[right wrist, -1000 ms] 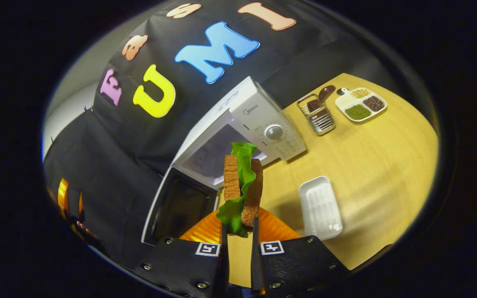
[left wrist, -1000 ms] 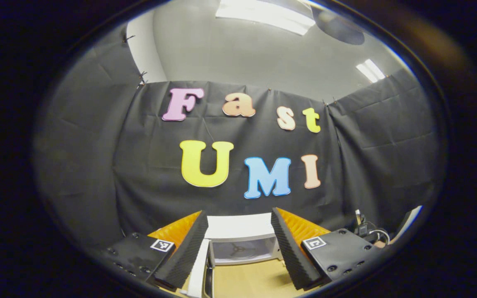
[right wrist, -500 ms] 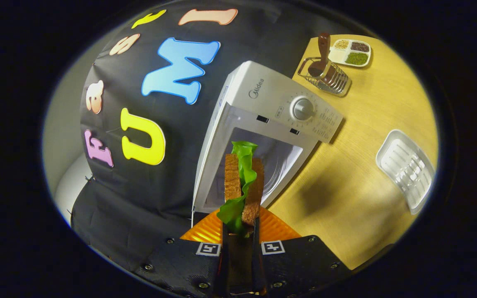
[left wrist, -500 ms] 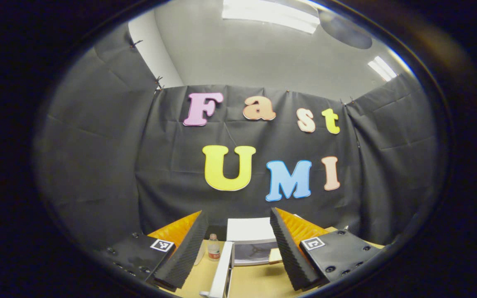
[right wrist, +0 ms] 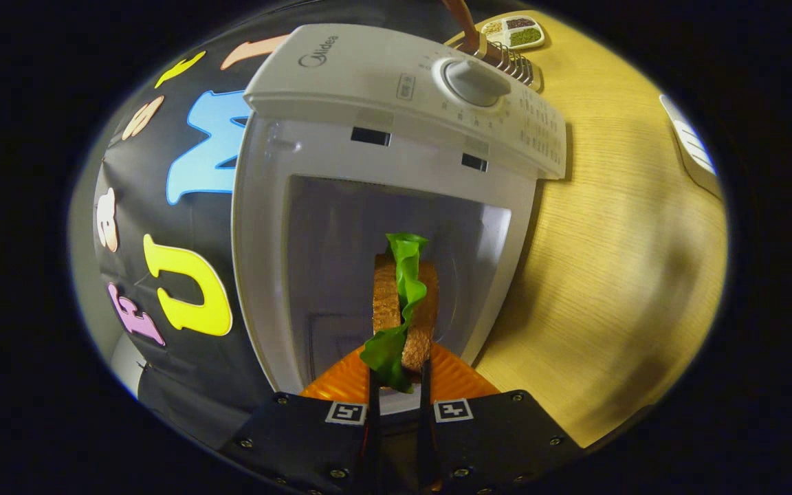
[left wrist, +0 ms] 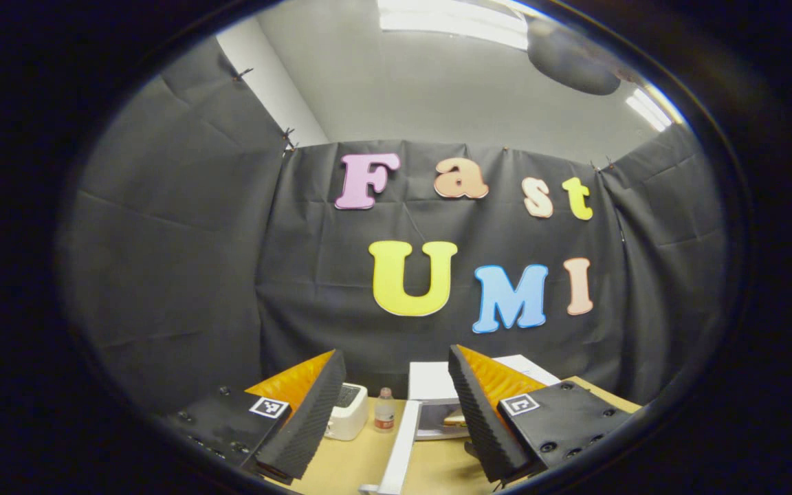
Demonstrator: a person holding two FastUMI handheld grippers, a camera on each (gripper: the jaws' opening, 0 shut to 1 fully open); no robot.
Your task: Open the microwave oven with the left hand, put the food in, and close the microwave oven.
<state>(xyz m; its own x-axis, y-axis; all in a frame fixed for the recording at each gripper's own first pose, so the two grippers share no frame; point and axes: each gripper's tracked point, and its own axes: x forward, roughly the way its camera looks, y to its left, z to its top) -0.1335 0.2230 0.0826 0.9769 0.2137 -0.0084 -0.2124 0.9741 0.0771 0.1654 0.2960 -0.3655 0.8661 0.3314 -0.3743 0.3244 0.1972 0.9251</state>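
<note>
The left gripper (left wrist: 390, 412) hung wide open and empty beside the open microwave door (left wrist: 399, 447). The right gripper (right wrist: 397, 375) clamped the sandwich (right wrist: 403, 302) at the mouth of the microwave (right wrist: 396, 158). The loading step seemed under way, and next the sandwich would need setting down inside and releasing.

Sandwich (right wrist: 403, 302) before the open microwave (right wrist: 396, 137) cavity — rack (right wrist: 506, 58) and tray (right wrist: 695, 148) on the table (right wrist: 616, 275) beyond.

From the right gripper view, the white tray (right wrist: 693, 146) at two o'clock is cut off by the edge, and the utensil rack (right wrist: 502, 58) at twelve o'clock sits half hidden behind the microwave (right wrist: 396, 89).
</note>
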